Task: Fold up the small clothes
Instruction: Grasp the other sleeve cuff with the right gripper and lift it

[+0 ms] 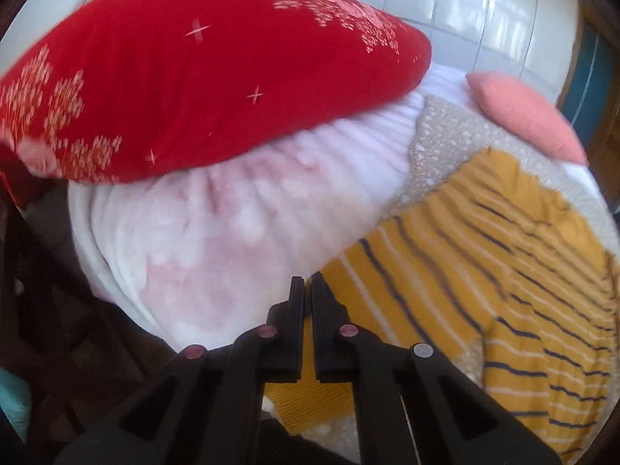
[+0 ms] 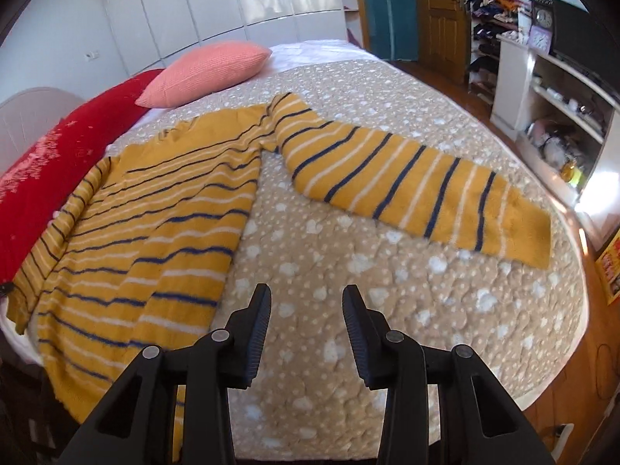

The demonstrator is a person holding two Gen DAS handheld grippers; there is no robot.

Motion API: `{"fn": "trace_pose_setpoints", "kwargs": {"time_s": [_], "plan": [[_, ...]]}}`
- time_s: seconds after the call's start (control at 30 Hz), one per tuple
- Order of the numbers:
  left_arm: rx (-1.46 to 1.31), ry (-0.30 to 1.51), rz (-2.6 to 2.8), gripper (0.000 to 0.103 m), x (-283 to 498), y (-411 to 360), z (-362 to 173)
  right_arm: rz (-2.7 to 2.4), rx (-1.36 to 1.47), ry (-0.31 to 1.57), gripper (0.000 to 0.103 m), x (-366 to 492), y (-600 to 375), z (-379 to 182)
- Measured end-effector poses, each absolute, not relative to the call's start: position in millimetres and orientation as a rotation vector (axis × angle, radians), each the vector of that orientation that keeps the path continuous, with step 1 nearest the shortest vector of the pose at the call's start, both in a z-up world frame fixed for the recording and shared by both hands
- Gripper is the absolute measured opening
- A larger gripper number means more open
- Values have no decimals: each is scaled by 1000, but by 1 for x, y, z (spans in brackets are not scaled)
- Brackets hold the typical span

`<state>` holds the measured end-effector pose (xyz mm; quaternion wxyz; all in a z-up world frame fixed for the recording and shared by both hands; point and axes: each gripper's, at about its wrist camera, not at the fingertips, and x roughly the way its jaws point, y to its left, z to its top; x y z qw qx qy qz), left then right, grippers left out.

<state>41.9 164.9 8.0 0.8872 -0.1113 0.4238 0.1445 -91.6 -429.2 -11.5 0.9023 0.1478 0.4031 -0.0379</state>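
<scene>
A yellow sweater with navy and white stripes lies flat on the bed, one sleeve stretched out to the right. My right gripper is open and empty, hovering above the bedspread just right of the sweater's lower body. In the left wrist view the sweater lies to the right. My left gripper is shut on the sweater's edge, with yellow cloth showing between and below its fingers.
A beige spotted bedspread covers the bed. A red cushion and a white fluffy cushion sit by my left gripper. A pink pillow lies at the head. Shelves and a wooden door stand to the right.
</scene>
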Motion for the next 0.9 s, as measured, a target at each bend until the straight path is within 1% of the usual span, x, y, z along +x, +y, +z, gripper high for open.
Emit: {"fn": "trace_pose_setpoints", "kwargs": {"time_s": [0.07,0.1,0.13,0.17,0.2,0.23,0.27,0.33,0.37,0.4,0.43,0.5,0.57,0.6,0.63,0.7,0.77,0.87,0.9], "plan": [[-244,876,276,6,24,162,6,8,345,839,50,-94,-418,-16],[-232,876,255,13,12,154,4,50,365,844,57,-94,-412,-19],[-229,872,239,27,3,146,5,96,390,850,60,-92,-406,-24],[-234,865,224,36,-4,141,5,133,413,858,60,-89,-399,-29],[-248,856,205,49,-11,132,6,161,429,872,60,-84,-392,-35],[-263,844,178,54,-18,123,7,167,428,880,60,-81,-385,-40],[-270,834,155,55,-24,114,8,167,414,890,59,-75,-377,-44],[-264,823,122,57,-34,91,13,172,386,910,23,-69,-367,-51],[-248,813,112,57,-40,80,17,179,388,917,23,-69,-366,-52],[-235,800,101,61,-43,72,21,185,401,908,23,-72,-372,-51],[-222,788,90,69,-46,66,24,162,410,888,23,-75,-382,-49],[-179,746,67,77,-52,52,33,32,451,837,23,-91,-415,-47],[-144,717,53,77,-56,42,40,-78,554,809,36,-99,-457,-51],[-138,705,40,78,-56,39,43,-128,648,780,48,-104,-485,-56],[-142,696,25,78,-55,37,44,-167,736,742,52,-108,-511,-62],[-162,691,1,78,-53,33,45,-226,898,668,51,-113,-558,-74],[-173,702,-13,78,-51,28,44,-237,1035,604,51,-112,-585,-85],[-194,727,-32,78,-47,23,38,-298,1129,554,50,-106,-609,-91],[-201,736,-38,78,-47,22,36,-314,1139,548,44,-104,-613,-91]]}}
